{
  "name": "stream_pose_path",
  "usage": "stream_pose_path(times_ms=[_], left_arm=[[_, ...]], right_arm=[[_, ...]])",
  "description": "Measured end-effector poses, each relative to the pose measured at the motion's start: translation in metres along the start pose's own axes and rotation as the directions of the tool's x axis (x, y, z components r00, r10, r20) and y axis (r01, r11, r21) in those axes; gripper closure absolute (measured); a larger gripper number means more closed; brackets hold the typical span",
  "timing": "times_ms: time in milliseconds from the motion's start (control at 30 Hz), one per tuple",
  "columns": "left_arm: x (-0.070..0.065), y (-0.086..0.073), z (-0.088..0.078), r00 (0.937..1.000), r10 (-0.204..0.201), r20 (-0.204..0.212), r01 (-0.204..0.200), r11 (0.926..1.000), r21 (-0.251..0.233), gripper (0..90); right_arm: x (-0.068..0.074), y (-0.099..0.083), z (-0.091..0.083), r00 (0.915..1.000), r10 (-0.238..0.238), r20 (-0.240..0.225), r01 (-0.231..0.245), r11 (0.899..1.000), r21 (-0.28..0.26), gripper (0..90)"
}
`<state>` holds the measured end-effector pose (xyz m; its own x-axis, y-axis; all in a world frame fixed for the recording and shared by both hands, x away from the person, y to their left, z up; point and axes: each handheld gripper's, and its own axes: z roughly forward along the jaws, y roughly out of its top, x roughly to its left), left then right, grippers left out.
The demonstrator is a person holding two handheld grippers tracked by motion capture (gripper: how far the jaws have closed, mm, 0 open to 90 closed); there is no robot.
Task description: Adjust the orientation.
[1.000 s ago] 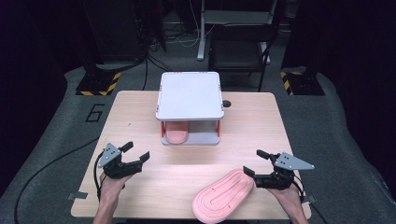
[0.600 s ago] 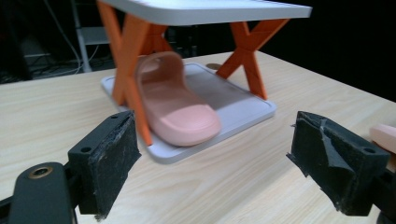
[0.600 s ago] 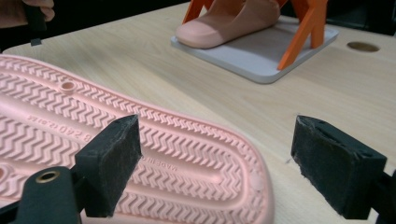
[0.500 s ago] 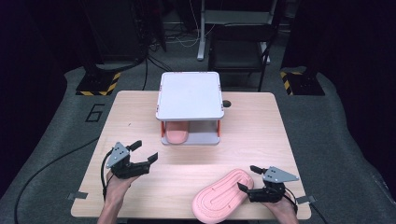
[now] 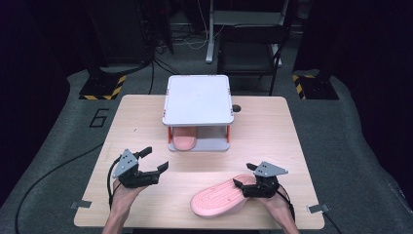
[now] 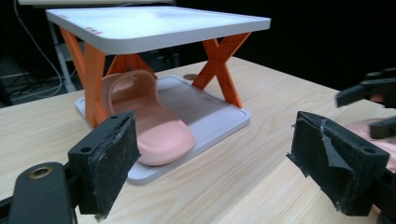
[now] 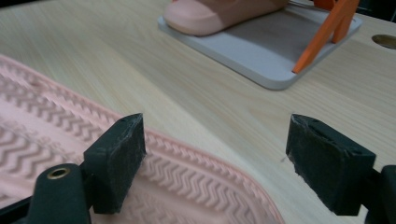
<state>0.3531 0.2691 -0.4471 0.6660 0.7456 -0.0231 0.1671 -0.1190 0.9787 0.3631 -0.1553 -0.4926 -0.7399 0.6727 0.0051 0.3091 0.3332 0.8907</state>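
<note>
A pink slipper [image 5: 219,197] lies sole up near the table's front edge; its ribbed sole [image 7: 70,140] runs under my right jaws. My right gripper [image 5: 243,174] [image 7: 215,158] is open at the slipper's right end, with its left pad just over the sole's rim. A second pink slipper [image 5: 184,140] [image 6: 159,126] [image 7: 219,11] rests upright on the lower plate of a small rack [image 5: 198,100] with a white top and orange legs. My left gripper [image 5: 156,159] [image 6: 215,163] is open and empty at the front left, pointing at the rack.
The rack's grey base plate [image 7: 266,51] [image 6: 215,116] sits mid-table. A small round hole [image 5: 236,108] is in the table beside the rack. The right gripper [image 6: 369,93] shows at the right edge of the left gripper view. Bare wood lies between the rack and the grippers.
My right gripper has moved left and nearer, from beside the upturned slipper to over its right end. My left gripper has drifted right and slightly toward the front edge. Both stayed open.
</note>
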Motion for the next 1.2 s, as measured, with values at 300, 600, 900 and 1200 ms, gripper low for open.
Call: stream_pose_path(times_ms=[300,600,900,1200], left_arm=[[0.004,0.000,-0.005,0.9999,-0.009,-0.013,0.009,1.0000,-0.002,14.9],[0.013,-0.001,-0.012,0.9985,-0.032,-0.045,0.031,0.9993,-0.020,15.0],[0.014,0.000,-0.014,0.9979,-0.036,-0.054,0.035,0.9990,-0.027,15.1],[0.013,0.000,-0.014,0.9975,-0.041,-0.058,0.040,0.9988,-0.028,15.1]], right_arm=[[-0.006,0.026,0.025,0.9989,0.030,0.037,-0.028,0.998,-0.050,19.5],[-0.015,0.041,0.010,0.9961,0.088,0.003,-0.087,0.985,-0.149,20.8],[-0.004,0.016,-0.027,0.9993,-0.014,-0.036,0.011,0.995,-0.101,24.4],[0.005,0.017,-0.005,0.9981,-0.056,-0.027,0.054,0.996,-0.070,30.6]])
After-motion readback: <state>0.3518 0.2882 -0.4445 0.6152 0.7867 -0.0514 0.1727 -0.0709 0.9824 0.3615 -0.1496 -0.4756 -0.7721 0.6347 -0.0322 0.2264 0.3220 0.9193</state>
